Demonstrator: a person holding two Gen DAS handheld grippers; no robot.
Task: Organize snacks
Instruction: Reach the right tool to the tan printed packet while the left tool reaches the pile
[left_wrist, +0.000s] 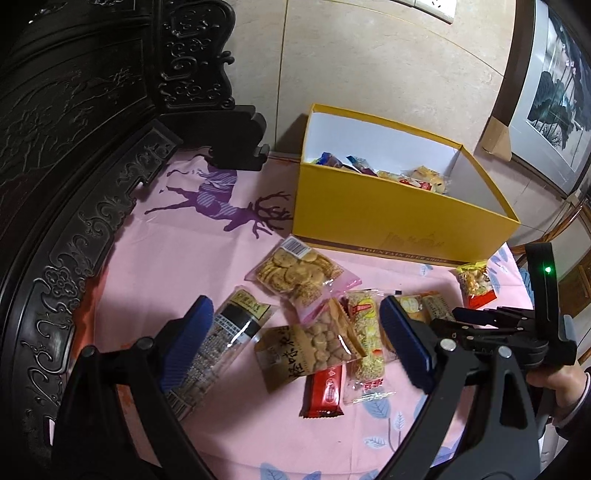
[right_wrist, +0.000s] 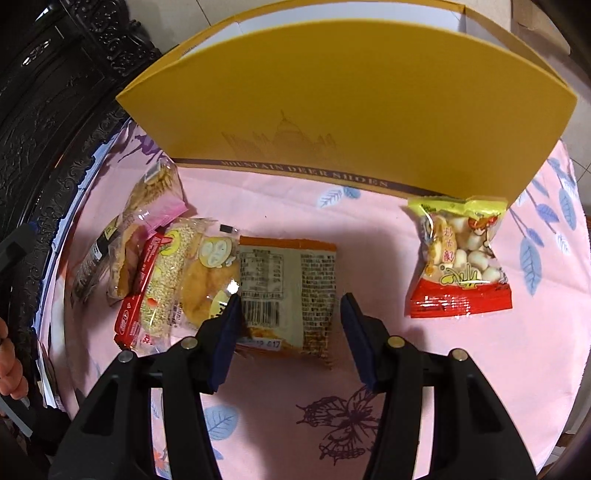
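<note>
Pink printed cloth (right_wrist: 280, 206), glossy crinkled snack packets (right_wrist: 288, 295)

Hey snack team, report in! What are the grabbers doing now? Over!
Both grippers open, empty. Right gripper straddles orange-edged packet, pads not pressing. Left gripper above snack pile. Yellow shoebox open, path clear.
</note>
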